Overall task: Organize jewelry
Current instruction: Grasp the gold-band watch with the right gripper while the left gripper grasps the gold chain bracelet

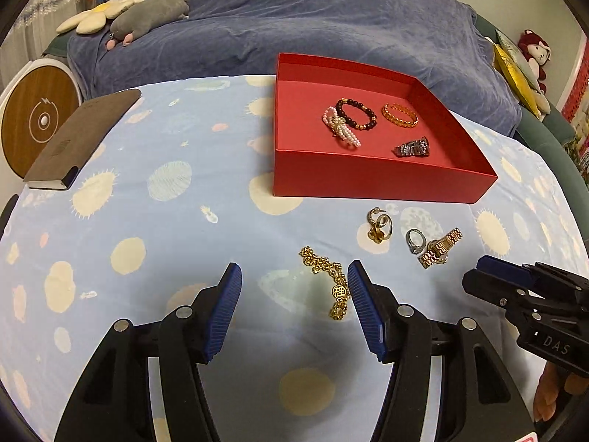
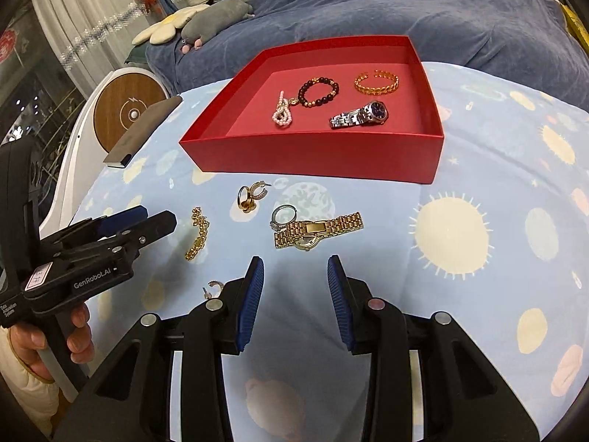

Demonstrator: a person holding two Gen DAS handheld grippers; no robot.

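A red tray [image 1: 368, 178] [image 2: 313, 156] holds a pearl bracelet [image 1: 340, 127], a dark bead bracelet [image 1: 355, 114], a gold cuff [image 1: 400, 115] and a silver watch [image 2: 359, 115]. On the cloth in front lie a gold chain bracelet [image 1: 329, 281] [image 2: 197, 234], gold earrings [image 1: 379, 224] [image 2: 250, 195], a silver ring [image 1: 415, 240] [image 2: 282, 216], a gold watch [image 1: 440, 248] [image 2: 316, 232] and a small earring [image 2: 213, 288]. My left gripper [image 1: 294, 309] is open, low over the cloth, its right finger beside the chain. My right gripper [image 2: 295, 294] is open, just short of the gold watch.
A blue patterned cloth [image 1: 184, 221] covers the table. A brown notebook [image 1: 81, 140] lies at the far left, with a round wooden charger [image 1: 36, 118] beyond it. A blue-covered bed [image 1: 294, 18] with plush toys stands behind the table.
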